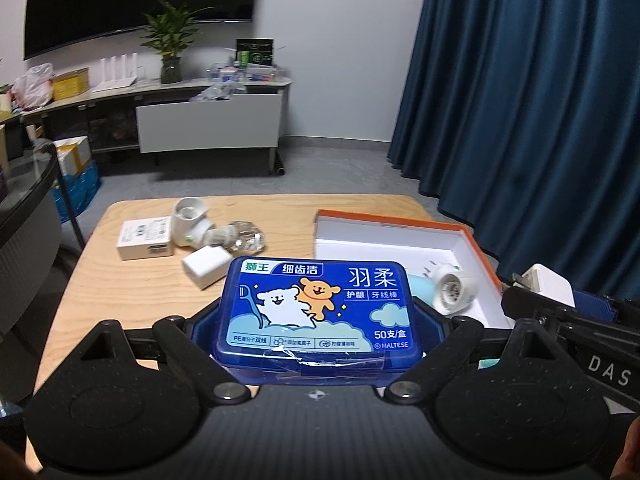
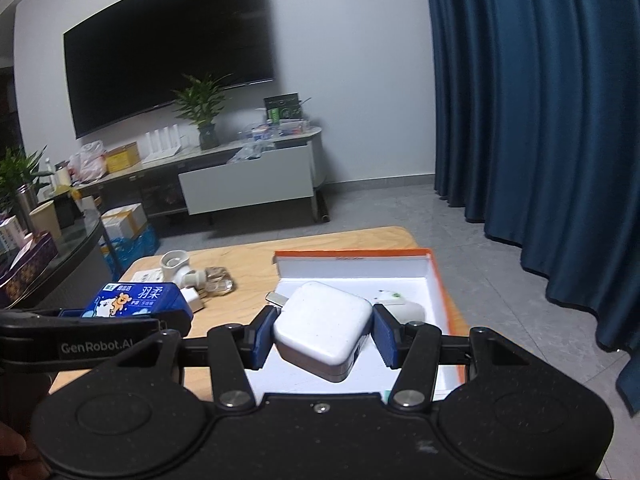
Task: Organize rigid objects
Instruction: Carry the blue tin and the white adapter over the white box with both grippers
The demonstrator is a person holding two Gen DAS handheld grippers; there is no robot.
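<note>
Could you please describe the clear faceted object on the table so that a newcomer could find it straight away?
Start at the wooden table and look to its far left part, away from the orange-rimmed box. There, beside a white pipe-shaped fitting and a flat white carton, lies the glass piece. It alone is transparent and cut in glinting facets; its neighbours are opaque white.

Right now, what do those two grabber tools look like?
Both are matte black plastic with speckles. Each left gripper and right gripper has two hinged linkage arms on silver pivot screws, round raised discs on the body, and blue ribbed pads on the jaws. White lettering runs along their sides: "GenRobot.AI" on the left, "DAS" on the right.
</note>
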